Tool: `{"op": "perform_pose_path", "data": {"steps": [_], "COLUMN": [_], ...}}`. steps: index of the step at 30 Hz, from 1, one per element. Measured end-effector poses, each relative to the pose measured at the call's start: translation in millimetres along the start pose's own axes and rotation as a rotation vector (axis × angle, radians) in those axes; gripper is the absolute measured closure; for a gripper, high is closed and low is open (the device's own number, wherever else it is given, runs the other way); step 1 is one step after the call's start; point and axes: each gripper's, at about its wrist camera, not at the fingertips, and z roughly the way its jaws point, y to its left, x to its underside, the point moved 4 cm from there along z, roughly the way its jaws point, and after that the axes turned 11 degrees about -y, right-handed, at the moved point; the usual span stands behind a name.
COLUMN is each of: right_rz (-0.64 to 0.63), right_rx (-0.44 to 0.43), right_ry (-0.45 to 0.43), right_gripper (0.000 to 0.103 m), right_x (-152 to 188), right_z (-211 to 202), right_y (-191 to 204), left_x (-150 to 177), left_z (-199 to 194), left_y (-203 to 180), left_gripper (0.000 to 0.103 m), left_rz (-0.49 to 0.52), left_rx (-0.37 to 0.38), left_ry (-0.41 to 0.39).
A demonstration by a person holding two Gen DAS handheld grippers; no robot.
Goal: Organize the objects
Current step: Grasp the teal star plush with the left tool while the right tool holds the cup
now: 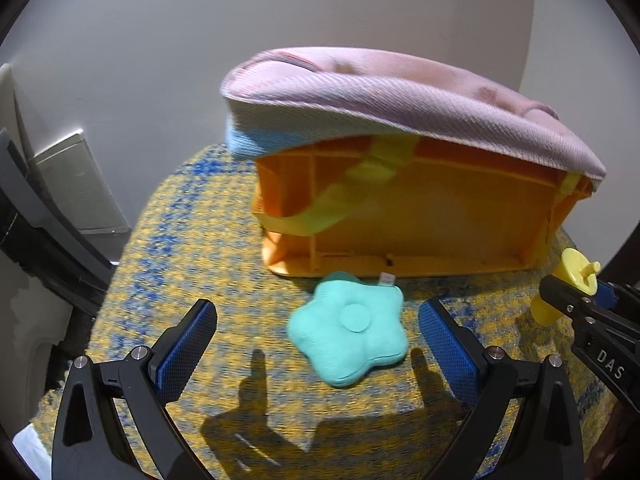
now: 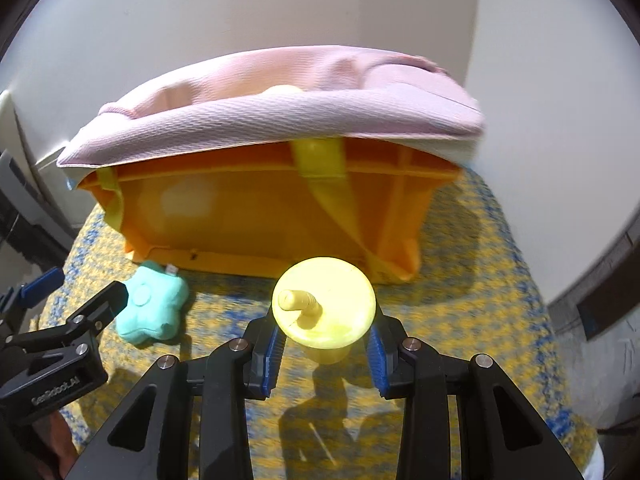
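A teal star-shaped plush [image 1: 350, 326] lies on the yellow-and-blue woven cloth [image 1: 192, 248] in front of an orange plastic bin [image 1: 400, 220] lined with a pink fabric cover [image 1: 400, 96]. My left gripper [image 1: 318, 340] is open, its blue pads on either side of the plush and just short of it. My right gripper [image 2: 325, 338] is shut on a yellow plastic toy with a round cap [image 2: 325, 300], held above the cloth in front of the bin [image 2: 260, 216]. The plush [image 2: 154, 308] lies to its left. The yellow toy [image 1: 570, 284] also shows at the right of the left wrist view.
A white wall [image 1: 280, 8] stands behind the bin. Dark furniture [image 1: 36, 216] and a grey panel are at the left edge. A dark frame [image 2: 600, 296] is at the right. The cloth's edges drop off at left and right.
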Motion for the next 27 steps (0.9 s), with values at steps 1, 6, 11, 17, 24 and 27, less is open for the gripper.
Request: {"op": "perform_pose_path", "data": {"steps": [1,6,11,17,24,27], "right_rz": [0.003,0.024,0.018,0.027,0.044,0.048], "right_rx": [0.003,0.012,0.008,0.001,-0.006,-0.006], "right_ry": [0.000,0.001,-0.017,-0.011,0.000,0.006], "right_gripper": [0.067,0.067,0.067,0.067,0.067,0.067], "right_x": [2,-3,-6,-6,-3,-2], "right_z": [0,11,9,12,26,27], "right_y": [-3,-15,-13,-4,-12,-11], "left_x": [1,7,11,17,22,21], "left_z": [1,15,25,37,49,48], "left_y": [-2,-5,-4,-7,-8,-16], "left_gripper": [0.000,0.000,0.000,0.001,0.013,0.025], "left_rz": [0.005,-0.016,-0.040,-0.035,-0.045,-0.015], "left_rx": [0.000,0.012,0.028,0.034,0.034,0.032], "left_ry": [0.002,0.024,0.049,0.086,0.135,0.132]}}
